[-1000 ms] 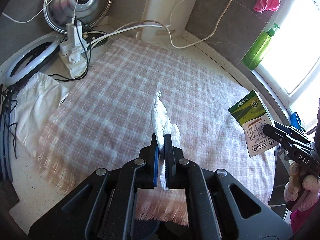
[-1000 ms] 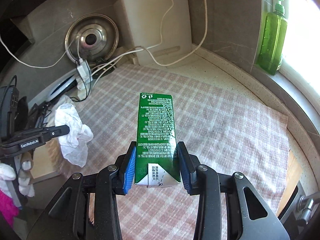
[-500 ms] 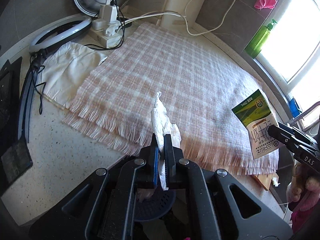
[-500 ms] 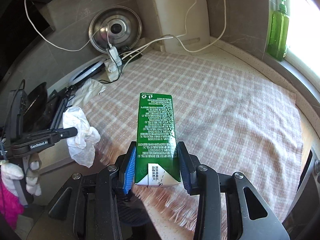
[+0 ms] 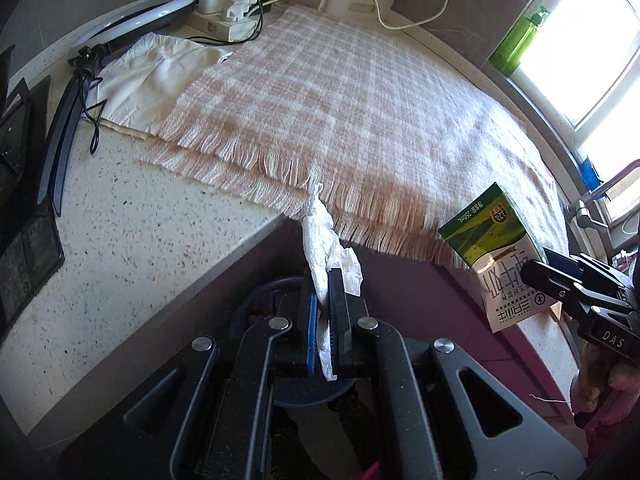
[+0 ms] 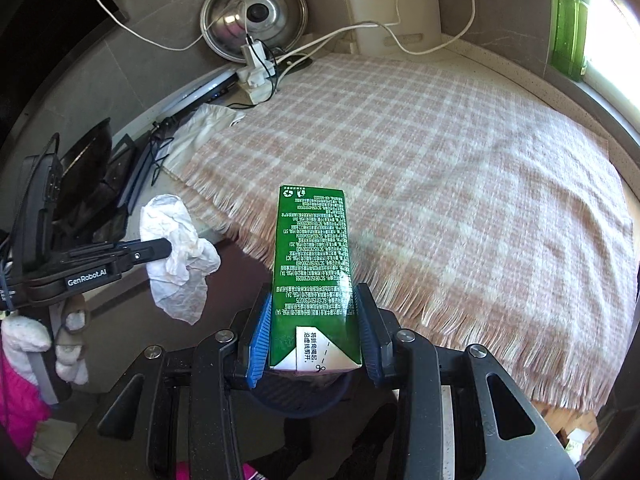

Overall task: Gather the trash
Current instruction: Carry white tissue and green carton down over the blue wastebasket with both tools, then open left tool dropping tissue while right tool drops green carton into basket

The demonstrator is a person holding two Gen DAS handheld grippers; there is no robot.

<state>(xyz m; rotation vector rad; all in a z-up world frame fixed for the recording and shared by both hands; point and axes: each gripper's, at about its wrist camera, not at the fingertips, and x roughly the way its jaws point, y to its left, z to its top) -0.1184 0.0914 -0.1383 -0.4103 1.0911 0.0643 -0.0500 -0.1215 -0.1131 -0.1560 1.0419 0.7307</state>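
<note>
Where the left wrist view begins, at bottom centre, the left gripper (image 5: 323, 292) has its fingers clenched on a crumpled white tissue (image 5: 320, 236), which sticks up out of them toward the frame's middle. Seen from the right wrist view the same tissue (image 6: 178, 256) hangs at centre left, pinched in that gripper (image 6: 160, 250), with a gloved hand (image 6: 24, 340) on the handle at the lower left edge. At bottom centre of this view the right gripper (image 6: 316, 332) has its fingers grasping a green milk carton (image 6: 312, 272) by its two sides, the folded white end nearest the camera and the carton reaching up toward mid-frame. In the left wrist view the carton (image 5: 500, 256) shows at right, tilted.

Both held things are in front of the speckled worktop (image 5: 132, 248) edge, above a dark blue round bin (image 6: 304, 396) partly hidden behind the fingers. Beyond, a pink plaid cloth (image 6: 460, 168) with a fringed near edge covers the worktop. A white rag (image 5: 156, 76) lies at its upper-left corner. Farther back stand a white power strip (image 6: 256, 76) with cables, a steel lid (image 6: 256, 12) against the wall, and a green soap bottle (image 6: 568, 24) at upper right by the window.
</note>
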